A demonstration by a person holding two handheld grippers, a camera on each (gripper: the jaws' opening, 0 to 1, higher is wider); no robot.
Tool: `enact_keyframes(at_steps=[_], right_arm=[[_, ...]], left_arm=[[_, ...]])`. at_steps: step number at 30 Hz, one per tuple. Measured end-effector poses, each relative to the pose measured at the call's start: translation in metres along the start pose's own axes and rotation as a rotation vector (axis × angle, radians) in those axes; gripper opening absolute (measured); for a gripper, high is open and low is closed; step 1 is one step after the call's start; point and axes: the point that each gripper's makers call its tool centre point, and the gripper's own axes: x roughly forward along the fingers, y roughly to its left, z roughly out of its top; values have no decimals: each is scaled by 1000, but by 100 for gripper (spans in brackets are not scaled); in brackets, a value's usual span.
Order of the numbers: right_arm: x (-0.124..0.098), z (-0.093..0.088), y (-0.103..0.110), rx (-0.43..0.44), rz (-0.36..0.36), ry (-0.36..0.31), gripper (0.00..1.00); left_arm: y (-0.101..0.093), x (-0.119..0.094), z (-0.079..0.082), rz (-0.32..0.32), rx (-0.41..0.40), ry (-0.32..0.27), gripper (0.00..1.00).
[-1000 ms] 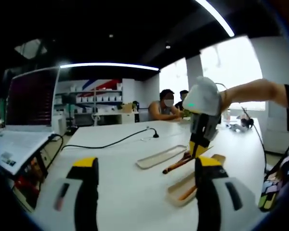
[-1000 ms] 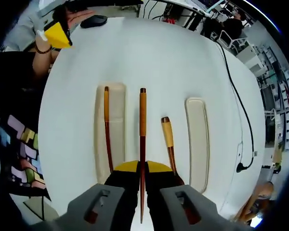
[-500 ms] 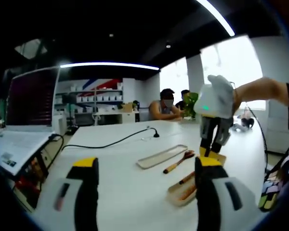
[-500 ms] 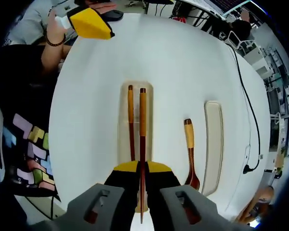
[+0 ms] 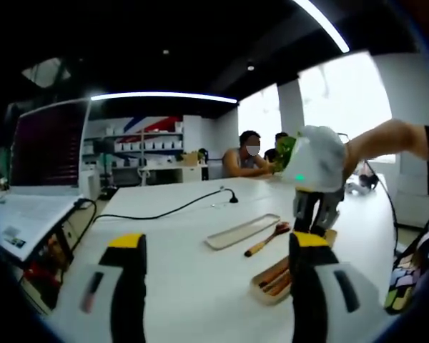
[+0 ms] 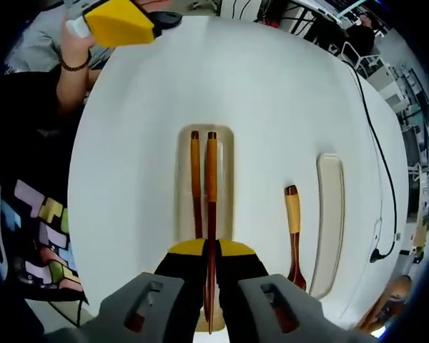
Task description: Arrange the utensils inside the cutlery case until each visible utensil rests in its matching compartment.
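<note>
- The right gripper [image 6: 209, 266] is clamping a chopstick [image 6: 211, 214] between nearly closed jaws, over the case [image 6: 227, 146] and pointing along its length.
- A second chopstick [image 6: 196, 182] is lying in the case, just beside the held one and parallel to it.
- The case is sitting on a white table [image 6: 150, 86]; in the left gripper view the case [image 5: 261, 286] is showing both chopsticks [image 5: 274, 274] in its tray.
- A spoon [image 6: 294, 232] is lying on the table between the case and the lid [image 6: 330, 221], apart from both.
- In the left gripper view the spoon [image 5: 266, 240] is lying near the lid [image 5: 239, 232], with the right gripper [image 5: 311, 211] standing over the case's far end.
- The left gripper [image 5: 211, 275] is hanging above the table with jaws wide apart, gripping nothing; in the right gripper view it is showing as a yellow tip [image 6: 118, 21] in a hand [image 6: 71, 43].
- A black cable [image 5: 164, 211] is running across the table toward a laptop [image 5: 36, 179].
- People [image 5: 249, 158] are sitting at the far end.
</note>
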Motion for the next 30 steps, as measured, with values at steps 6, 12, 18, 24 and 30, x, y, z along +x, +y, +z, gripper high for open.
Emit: enact_keyframes(at_steps=[6,12,18,24,30], right_arm=[[5,0,0,26,20,0,2],[11,2,1,40,34,-13,3],[10,3,3,46,48,-20,3],[10,8,3,21,50,-3,5],[1,15,4,11,36,-18,8]], left_arm=[[3,0,-1,7,-2,5,86],[4,-2,0,10,-2,0,86],[3,-1,-2,4,-3,6,86],[4,-1,-1,-1,-11,2,87],[5,-1,-3,2,-13,5,86]])
